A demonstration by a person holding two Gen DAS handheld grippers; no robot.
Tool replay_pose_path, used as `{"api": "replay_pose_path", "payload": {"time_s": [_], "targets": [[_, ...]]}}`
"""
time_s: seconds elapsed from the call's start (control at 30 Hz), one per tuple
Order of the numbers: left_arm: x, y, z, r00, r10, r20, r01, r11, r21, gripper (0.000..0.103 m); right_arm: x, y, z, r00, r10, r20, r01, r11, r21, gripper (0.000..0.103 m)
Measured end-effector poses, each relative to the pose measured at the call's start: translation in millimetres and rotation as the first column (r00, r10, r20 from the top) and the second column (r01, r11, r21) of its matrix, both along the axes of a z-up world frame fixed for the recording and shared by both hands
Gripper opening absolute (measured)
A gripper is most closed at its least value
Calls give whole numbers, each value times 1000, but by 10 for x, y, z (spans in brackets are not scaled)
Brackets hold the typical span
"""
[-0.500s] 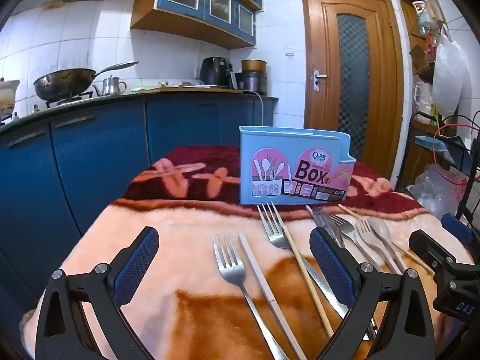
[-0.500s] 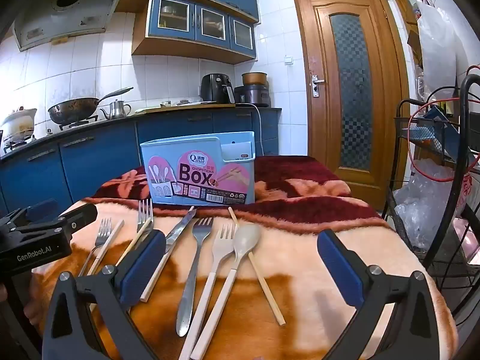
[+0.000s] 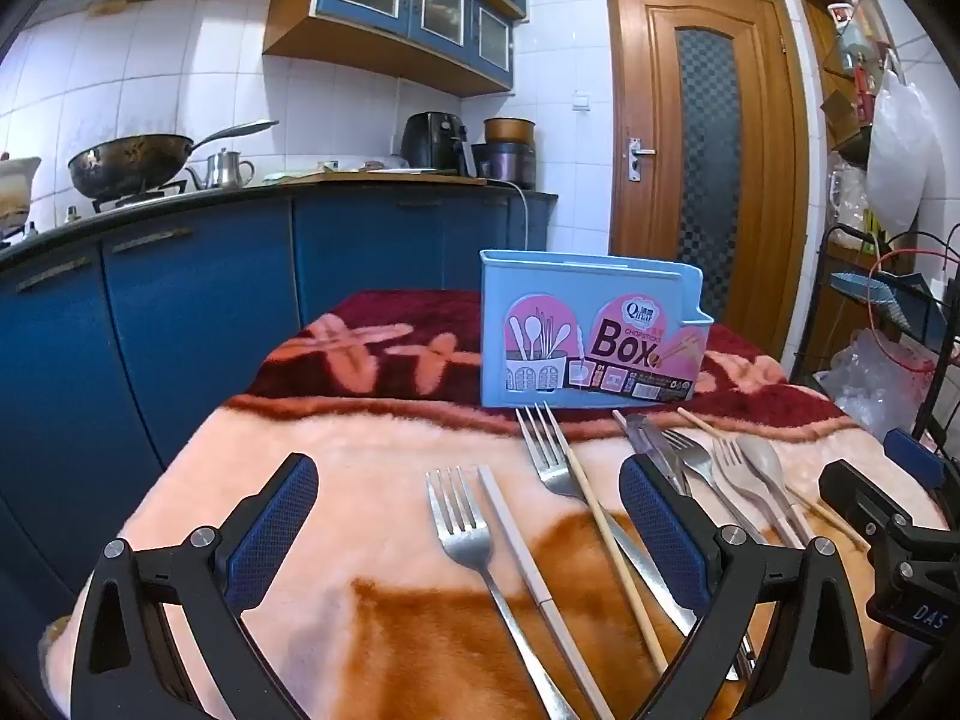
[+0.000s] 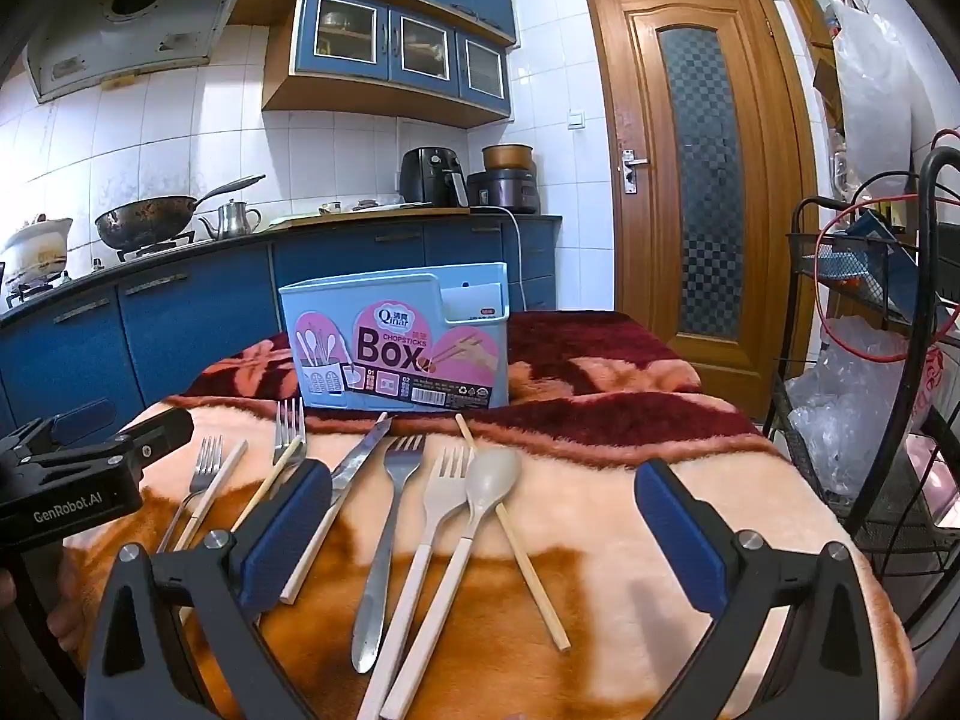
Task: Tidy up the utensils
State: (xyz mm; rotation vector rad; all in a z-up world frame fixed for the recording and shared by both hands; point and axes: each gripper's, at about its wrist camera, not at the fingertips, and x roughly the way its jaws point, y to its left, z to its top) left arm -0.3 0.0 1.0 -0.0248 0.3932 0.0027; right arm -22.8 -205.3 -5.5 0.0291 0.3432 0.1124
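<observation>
A light blue chopsticks box stands upright at the back of the blanket-covered table; it also shows in the right wrist view. Utensils lie in a row before it. In the left wrist view: a steel fork, a white-handled piece, a second fork, a chopstick, a knife. In the right wrist view: a knife, a steel fork, a beige fork, a beige spoon, a chopstick. My left gripper is open and empty above the left utensils. My right gripper is open and empty above the right ones.
A peach, orange and dark red blanket covers the table. Blue kitchen cabinets with a wok run along the left. A wire rack with bags stands close on the right. A wooden door is behind.
</observation>
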Motion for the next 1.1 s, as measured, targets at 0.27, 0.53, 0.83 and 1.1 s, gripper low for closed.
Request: {"api": "replay_pose_path", "payload": {"time_s": [0.27, 0.53, 0.83, 1.1], "targets": [[2, -11, -23, 1000, 2, 1, -2, 1000, 0, 100, 11, 14, 4, 1000, -1, -3, 1, 1000, 1, 103], [2, -5, -22, 1000, 1, 1, -1, 1000, -1, 100, 18, -4, -5, 1000, -2, -4, 2, 1000, 2, 103], [-2, -13, -15, 1000, 0, 3, 0, 1000, -1, 100, 25, -29, 9, 1000, -2, -5, 2, 1000, 4, 103], [-1, 31, -2, 1000, 3, 4, -3, 1000, -5, 100, 20, -17, 1, 1000, -2, -5, 2, 1000, 3, 103]]}}
